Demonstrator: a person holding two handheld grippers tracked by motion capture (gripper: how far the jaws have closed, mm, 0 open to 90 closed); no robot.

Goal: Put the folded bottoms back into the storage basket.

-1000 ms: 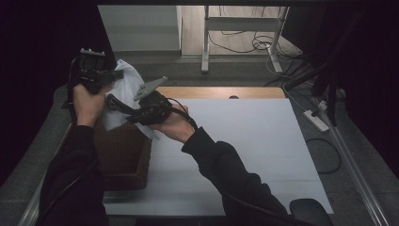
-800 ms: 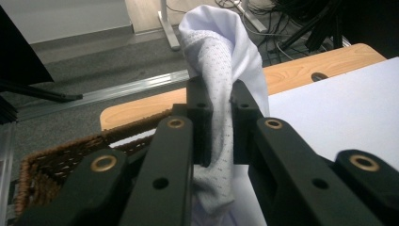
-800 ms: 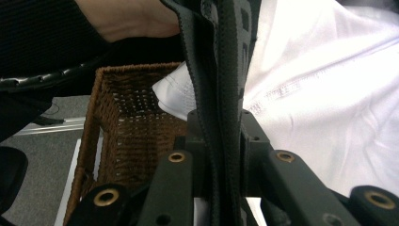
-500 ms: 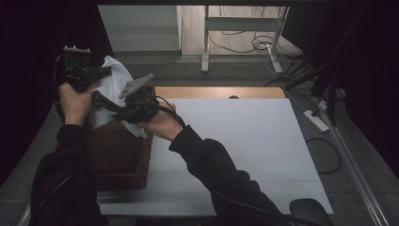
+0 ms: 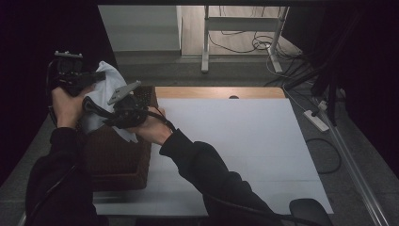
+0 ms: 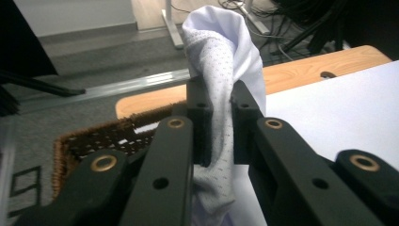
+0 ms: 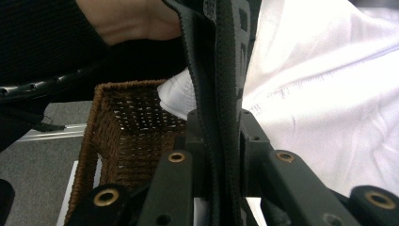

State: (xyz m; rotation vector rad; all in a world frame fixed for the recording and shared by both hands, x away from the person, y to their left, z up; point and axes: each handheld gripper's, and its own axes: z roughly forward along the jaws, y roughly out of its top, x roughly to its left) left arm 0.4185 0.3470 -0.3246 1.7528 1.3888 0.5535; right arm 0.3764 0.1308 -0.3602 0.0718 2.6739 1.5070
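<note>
Both hands (image 5: 66, 106) hold a white garment (image 5: 106, 89) raised above the basket (image 5: 117, 160).

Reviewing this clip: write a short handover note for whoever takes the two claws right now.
Left claw: shut on a bunched fold of the white garment.
Right claw: shut on the garment's dark ribbed band.
Things: the garment is held up between both claws, above the brown woven basket at the table's left end; its lower edge hangs down at the basket. The white table mat lies to the right.
Done: garment gripped at two places and lifted.
Left: probably carry it over the mat and lay it down.
</note>
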